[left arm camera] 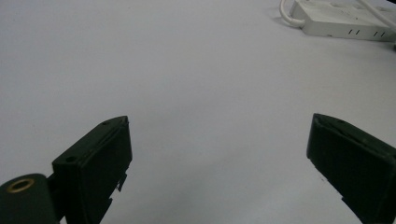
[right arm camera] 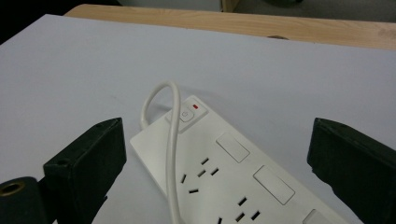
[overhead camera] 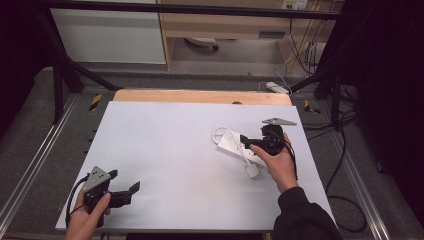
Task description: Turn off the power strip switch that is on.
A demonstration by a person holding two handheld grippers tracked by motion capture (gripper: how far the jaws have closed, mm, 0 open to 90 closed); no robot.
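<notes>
One white power strip, cord looped over it, lay between the right gripper's spread jaws; left gripper gaped, empty.

The power strip and its cord look like smooth white plastic, the table's sheet matt, with bare wood along the far edge.

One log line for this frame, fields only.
left tongs: open, idle over sheet | right tongs: open, above power strip | cord: looped over strip | nothing held
</notes>
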